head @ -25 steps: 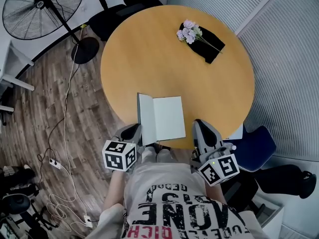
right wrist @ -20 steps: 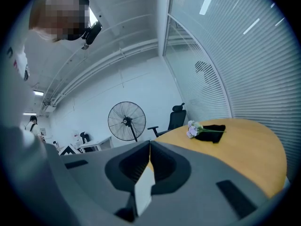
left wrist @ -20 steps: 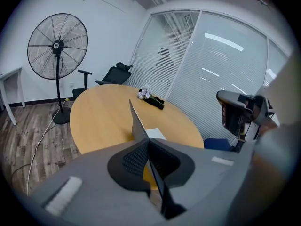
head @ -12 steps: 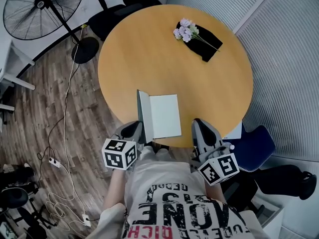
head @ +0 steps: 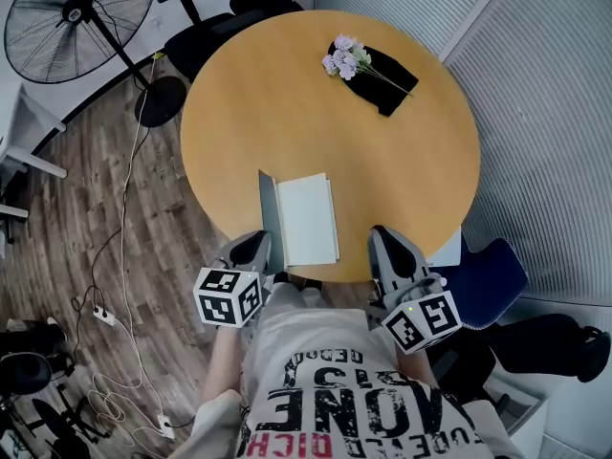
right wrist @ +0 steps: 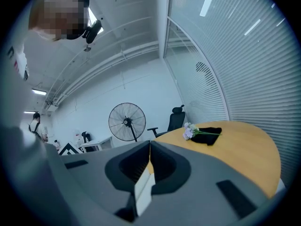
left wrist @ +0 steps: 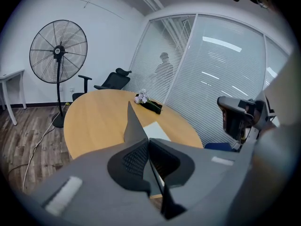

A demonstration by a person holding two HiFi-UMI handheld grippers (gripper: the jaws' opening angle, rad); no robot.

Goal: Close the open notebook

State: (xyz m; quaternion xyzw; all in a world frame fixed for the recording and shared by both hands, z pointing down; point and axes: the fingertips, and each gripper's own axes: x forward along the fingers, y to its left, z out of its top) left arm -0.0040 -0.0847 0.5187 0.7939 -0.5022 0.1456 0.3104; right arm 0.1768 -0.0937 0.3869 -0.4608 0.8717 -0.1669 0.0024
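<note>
- The notebook (head: 308,220) lay at the near edge of the table (head: 287,113), directly in front of me, half shut. Its white page faced up, and its grey left cover (head: 267,210) stood nearly upright over it.
- In the left gripper view the cover (left wrist: 133,125) rose as a thin dark blade from between the jaws, with the white page just beside it on the right.
- My left gripper (head: 262,249) was at the notebook's near left corner. Its fingers were pressed together on the lower edge of the cover (left wrist: 148,144).
- My right gripper (head: 386,247) hovered at the table's rim, to the right of the notebook and apart from it.
- In the right gripper view its fingertips met (right wrist: 150,148). A pale slab showed in the gap behind them, and I could not tell what it was or whether it was held.
- A white sheet (head: 450,251) poked out at the rim just beyond the right gripper.
- On the far side of the table, well apart from the notebook, lilac flowers (head: 342,57) lay on a black cloth (head: 390,81).
- Off the table stood a fan (head: 81,12) at the far left, with a black chair (head: 218,29) behind the table.
- A blue chair (head: 490,281) stood at the near right.
</note>
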